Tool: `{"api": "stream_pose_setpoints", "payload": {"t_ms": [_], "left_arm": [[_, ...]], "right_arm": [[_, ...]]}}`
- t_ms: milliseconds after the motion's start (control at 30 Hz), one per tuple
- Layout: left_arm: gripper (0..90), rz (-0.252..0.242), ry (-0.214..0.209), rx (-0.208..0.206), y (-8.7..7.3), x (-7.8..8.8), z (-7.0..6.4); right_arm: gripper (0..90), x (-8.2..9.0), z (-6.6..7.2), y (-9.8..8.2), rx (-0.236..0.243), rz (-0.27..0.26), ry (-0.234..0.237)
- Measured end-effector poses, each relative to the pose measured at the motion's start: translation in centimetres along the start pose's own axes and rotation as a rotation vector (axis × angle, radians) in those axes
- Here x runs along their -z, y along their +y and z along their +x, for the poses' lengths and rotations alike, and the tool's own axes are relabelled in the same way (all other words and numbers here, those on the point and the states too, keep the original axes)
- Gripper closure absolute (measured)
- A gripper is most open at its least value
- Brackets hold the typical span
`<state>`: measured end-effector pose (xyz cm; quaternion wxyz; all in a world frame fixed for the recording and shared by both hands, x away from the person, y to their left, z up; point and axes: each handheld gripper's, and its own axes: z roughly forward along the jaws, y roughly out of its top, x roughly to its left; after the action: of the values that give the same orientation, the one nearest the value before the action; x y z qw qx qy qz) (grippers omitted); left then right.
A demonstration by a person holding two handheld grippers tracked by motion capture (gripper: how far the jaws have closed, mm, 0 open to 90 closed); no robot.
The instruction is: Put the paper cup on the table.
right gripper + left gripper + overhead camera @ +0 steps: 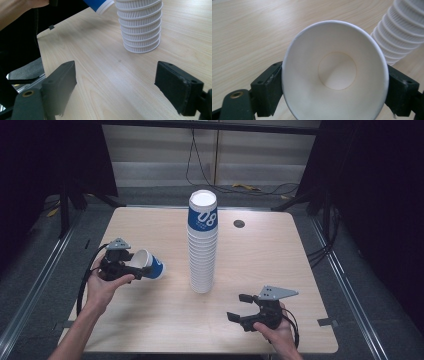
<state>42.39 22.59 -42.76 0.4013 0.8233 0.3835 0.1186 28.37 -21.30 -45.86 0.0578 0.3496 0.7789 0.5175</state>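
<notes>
Two grippers work over a pale wooden table point(150, 320), one in each of the person's hands. At the left of the high view, the left gripper point(131, 266) lies level and is clamped on a single paper cup point(149, 265), white inside with a blue band outside; the cup is held on its side above the table, its base toward the stack and its open mouth toward the hand. The left gripper view looks straight into that cup point(335, 72), with a black jaw pressed against each side of its rim. In the middle of the table stands a tall stack of paper cups point(202, 242), upright, ribbed white rims one over another, the top cup blue with white figures; the held cup sits near its lower part, just to the left, not touching it. Farther back on the table is a small dark round hole point(239, 224). At the right, near the table's front edge, the right gripper point(239, 307) has its jaws well apart with nothing between them, and its own view point(116, 85) shows bare wood between them and the foot of the stack point(141, 25) beyond.
</notes>
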Motion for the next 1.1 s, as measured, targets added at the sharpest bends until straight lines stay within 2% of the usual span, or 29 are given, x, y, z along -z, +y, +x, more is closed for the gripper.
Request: {"api": "stream_pose_setpoints", "payload": {"t_ms": [67, 233, 367, 433, 533, 667, 800, 933, 1000, 1100], "left_arm": [[15.4, 0.031, 0.026, -0.023, 0.1, -0.3, 0.2], [15.3, 0.074, 0.042, -0.013, 0.2, -1.0, 0.5], [15.1, 0.131, 0.060, -0.033, 0.1, -1.6, 0.4], [15.1, 0.137, 0.051, -0.036, 0.1, -1.9, 0.4], [14.8, 0.148, 0.060, -0.053, 0.4, -2.1, 0.2], [14.3, 0.145, 0.070, -0.087, 0.7, -2.7, -0.5], [14.3, 0.115, 0.080, -0.104, 0.5, -3.2, -0.9], [14.7, 0.079, 0.082, -0.109, 0.2, -3.9, -1.3], [14.7, 0.067, 0.064, -0.092, 0.2, -4.1, -1.4], [14.7, 0.057, 0.061, -0.097, 0.2, -4.3, -1.5]], "right_arm": [[17.1, 0.0, 0.0, 0.0, 0.000, 0.002, -0.001], [17.1, -0.1, -0.1, 0.0, 0.001, 0.006, -0.002], [17.1, -0.1, -0.1, -0.1, -0.003, 0.012, 0.001], [17.1, -0.2, -0.1, -0.1, -0.002, 0.013, 0.002], [17.2, -0.2, -0.1, -0.2, -0.003, 0.016, 0.001], [17.2, -0.2, -0.2, -0.2, -0.005, 0.019, 0.003], [17.4, -0.1, -0.2, -0.2, -0.004, 0.015, 0.003], [17.3, -0.1, -0.2, -0.3, -0.010, 0.021, 0.006], [17.3, -0.2, -0.3, -0.3, -0.011, 0.023, 0.008], [17.3, -0.2, -0.2, -0.3, -0.015, 0.025, 0.009]]}}
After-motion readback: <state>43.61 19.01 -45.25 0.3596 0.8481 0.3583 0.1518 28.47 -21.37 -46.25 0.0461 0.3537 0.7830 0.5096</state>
